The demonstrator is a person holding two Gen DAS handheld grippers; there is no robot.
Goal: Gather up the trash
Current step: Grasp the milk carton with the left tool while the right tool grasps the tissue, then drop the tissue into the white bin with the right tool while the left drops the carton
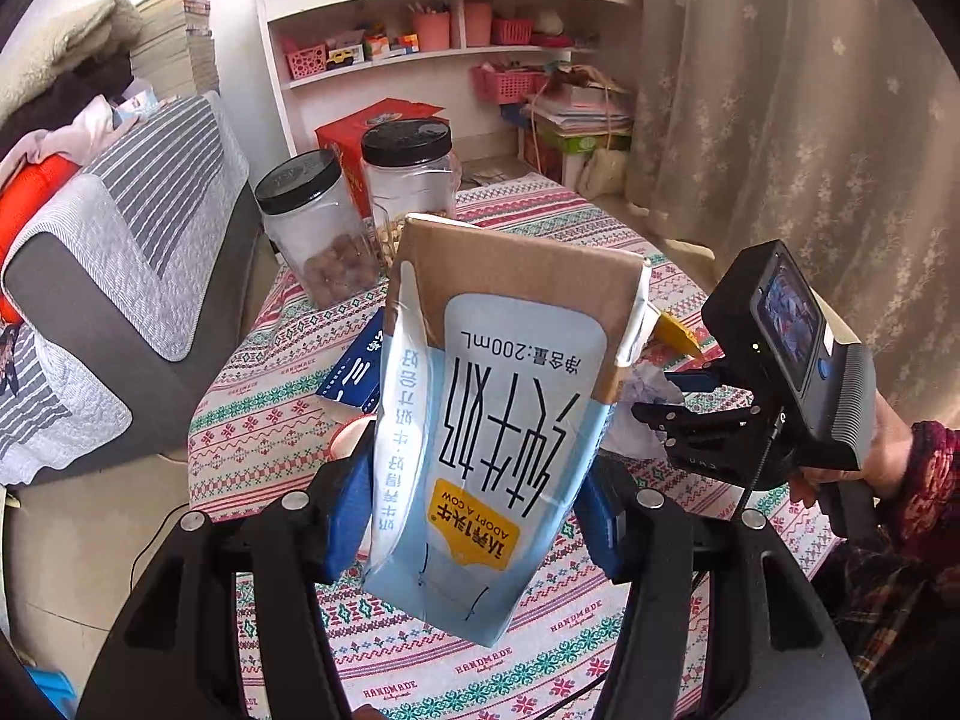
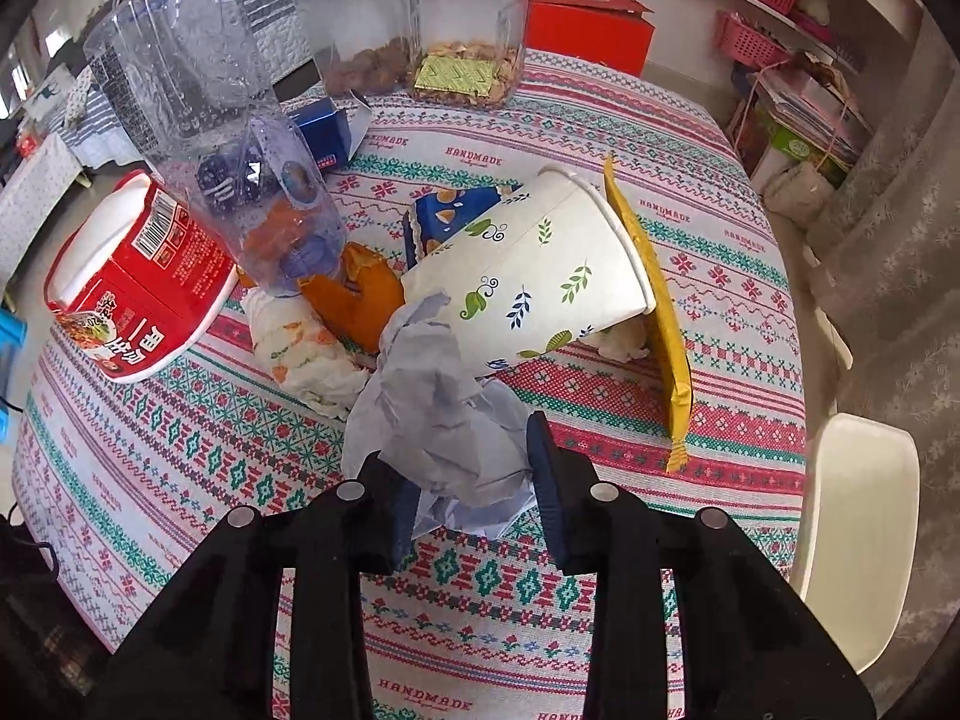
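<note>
My left gripper (image 1: 474,516) is shut on a blue-and-brown 200 mL milk carton (image 1: 498,408) and holds it above the patterned tablecloth (image 1: 270,420). My right gripper (image 2: 474,492) is shut on a crumpled white paper wad (image 2: 438,414) that rests at the table; this gripper also shows in the left wrist view (image 1: 672,414). Beyond the wad lie a paper cup on its side (image 2: 534,282), a yellow wrapper (image 2: 654,312), a clear plastic bottle (image 2: 210,120), a red noodle bowl (image 2: 138,276), orange peel (image 2: 354,294), a tissue (image 2: 306,348) and a blue packet (image 2: 450,216).
Two black-lidded clear jars (image 1: 318,228) (image 1: 414,180) stand at the table's far edge, with a red box (image 2: 588,30) behind them. A small blue box (image 2: 327,132) lies near the jars. A grey striped sofa (image 1: 120,252) is left, white shelves (image 1: 444,30) behind, a cream chair (image 2: 858,516) right.
</note>
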